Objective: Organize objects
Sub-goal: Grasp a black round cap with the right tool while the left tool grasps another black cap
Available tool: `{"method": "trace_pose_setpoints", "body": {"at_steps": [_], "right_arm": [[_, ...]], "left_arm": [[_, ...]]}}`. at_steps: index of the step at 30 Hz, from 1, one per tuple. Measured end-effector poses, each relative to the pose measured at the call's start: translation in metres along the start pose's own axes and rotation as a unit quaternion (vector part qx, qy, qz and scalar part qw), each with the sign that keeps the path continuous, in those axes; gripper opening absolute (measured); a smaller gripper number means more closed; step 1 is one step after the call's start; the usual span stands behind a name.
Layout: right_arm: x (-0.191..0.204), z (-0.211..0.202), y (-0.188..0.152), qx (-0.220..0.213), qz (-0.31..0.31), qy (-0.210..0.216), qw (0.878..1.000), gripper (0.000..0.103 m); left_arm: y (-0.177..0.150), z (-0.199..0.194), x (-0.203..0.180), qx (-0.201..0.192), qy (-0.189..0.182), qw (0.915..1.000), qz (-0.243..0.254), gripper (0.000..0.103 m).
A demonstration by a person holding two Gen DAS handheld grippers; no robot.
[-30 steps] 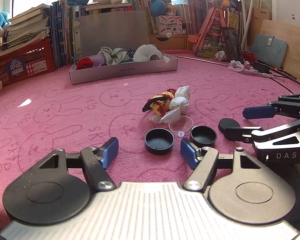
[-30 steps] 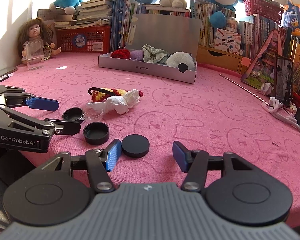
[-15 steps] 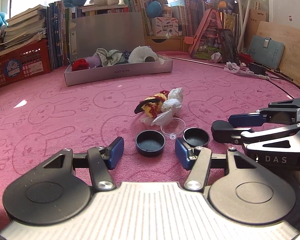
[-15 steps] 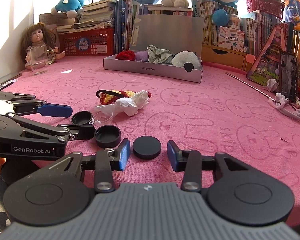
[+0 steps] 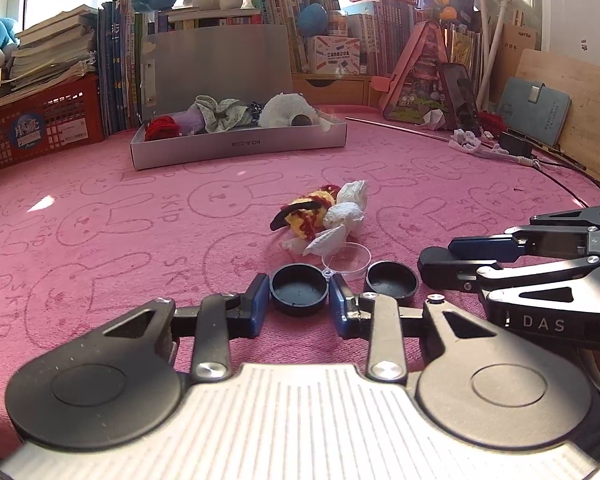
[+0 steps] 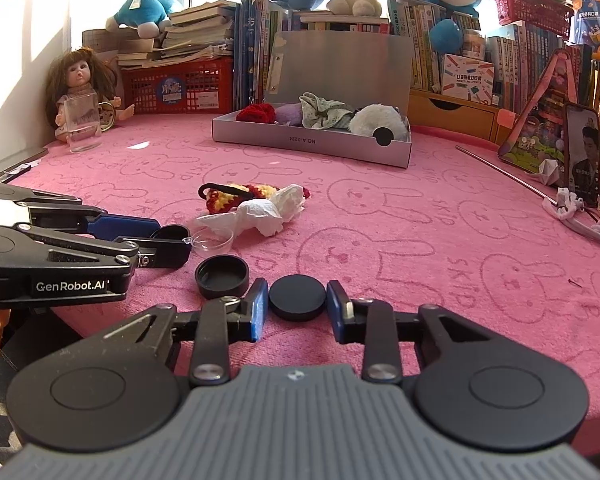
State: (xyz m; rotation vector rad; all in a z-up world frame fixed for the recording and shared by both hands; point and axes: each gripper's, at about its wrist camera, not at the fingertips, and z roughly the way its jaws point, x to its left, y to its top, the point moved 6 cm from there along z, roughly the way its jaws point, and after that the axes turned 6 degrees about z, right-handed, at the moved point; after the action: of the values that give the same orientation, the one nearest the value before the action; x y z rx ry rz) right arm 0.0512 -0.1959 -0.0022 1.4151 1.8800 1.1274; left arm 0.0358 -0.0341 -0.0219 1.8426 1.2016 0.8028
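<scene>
Both grippers sit low at the near edge of the bench (image 5: 100, 216), which is covered in a pink rabbit-print cloth. The left gripper (image 5: 299, 304) has just been closing its jaws, and its blue pads now press on either side of an upturned black cap (image 5: 299, 289). The right gripper (image 6: 297, 304) has likewise just been closing; its pads now clamp a flat black lid (image 6: 297, 297) resting on the cloth.

Between the two grippers lies a second upturned black cap (image 5: 392, 279), just right of the left gripper's right finger. A clear plastic lid (image 5: 346, 258) lies just beyond the two caps, touching a crumpled white tissue (image 5: 346, 218). The tissue lies against a yellow-and-red crocheted piece (image 5: 308, 216) with a black band.

Farther back, near the middle of the bench, stands an open grey cardboard box (image 5: 240, 146), its lid upright behind it. It holds a red yarn item, a purple one, a pale green cloth bundle and a white fluffy toy. At the far left, in the right wrist view, a doll (image 6: 80, 88) sits behind a clear glass (image 6: 82, 124). Books and plush toys line the far edge.
</scene>
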Motion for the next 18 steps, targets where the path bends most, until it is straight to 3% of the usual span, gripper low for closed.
{"method": "trace_pose_setpoints", "body": {"at_steps": [18], "right_arm": [[-0.008, 0.004, 0.014, -0.012, 0.011, -0.015, 1.0, 0.036]], "left_arm": [[0.01, 0.001, 0.012, -0.011, 0.018, 0.9997, -0.015, 0.038]]}}
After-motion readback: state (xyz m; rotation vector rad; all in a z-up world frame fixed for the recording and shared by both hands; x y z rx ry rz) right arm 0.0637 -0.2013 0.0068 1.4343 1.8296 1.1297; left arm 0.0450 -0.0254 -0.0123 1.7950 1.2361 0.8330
